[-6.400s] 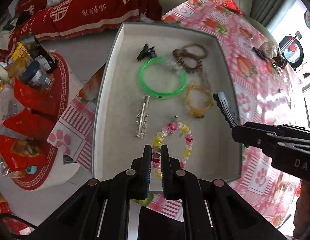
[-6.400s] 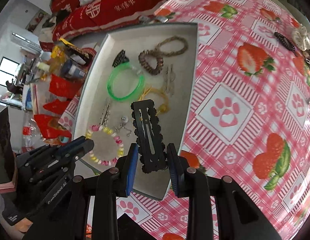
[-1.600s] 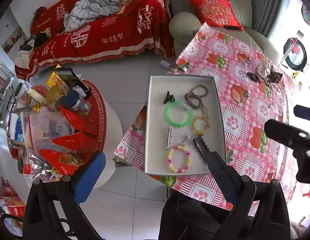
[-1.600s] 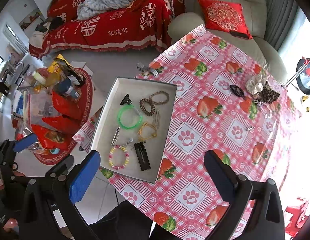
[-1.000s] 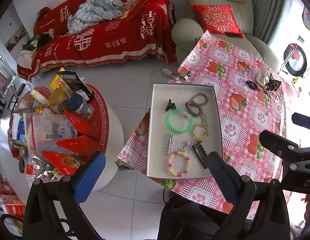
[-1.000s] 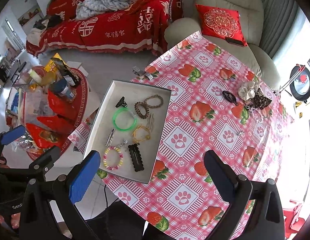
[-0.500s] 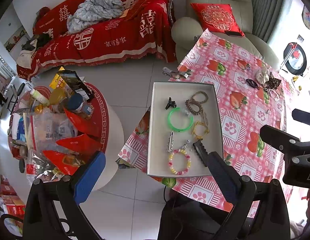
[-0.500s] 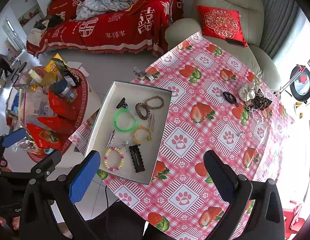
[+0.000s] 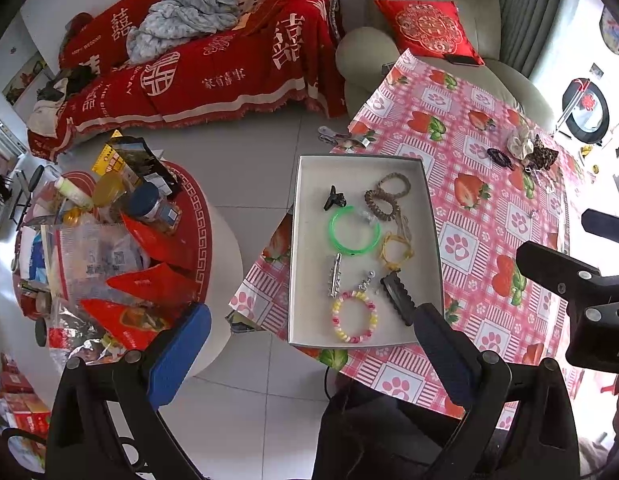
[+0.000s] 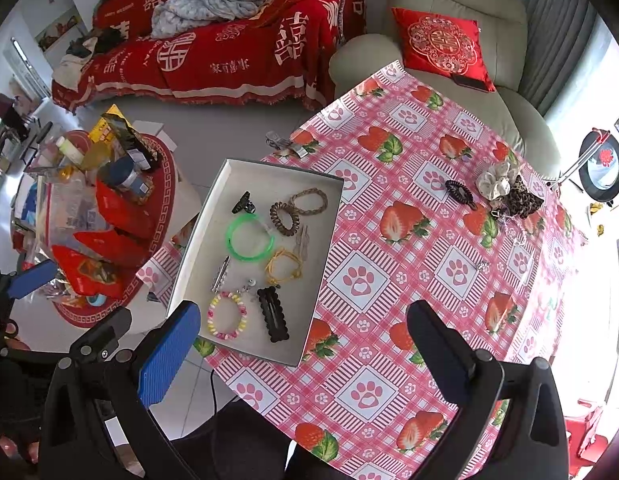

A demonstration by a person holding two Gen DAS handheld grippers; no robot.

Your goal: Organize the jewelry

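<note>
While both grippers hang high over strawberry tablecloth [image 10: 409, 240], nothing's being worked, looks like pause between picks. Right gripper [image 10: 305, 344]: jaws spread wide, empty. Left gripper [image 9: 309, 344]: same, wide apart, empty. White tray [image 10: 197, 240] sits ahead of right jaws, toward blue finger side; holds green bangle [image 10: 250, 237], beaded bracelet [image 10: 227, 316], black scalloped hair clip [image 10: 272, 314]. Scrunchies [image 10: 505, 188] and black hair tie [image 10: 458, 192] way ahead, beyond far finger, probably still need sorting.
</note>
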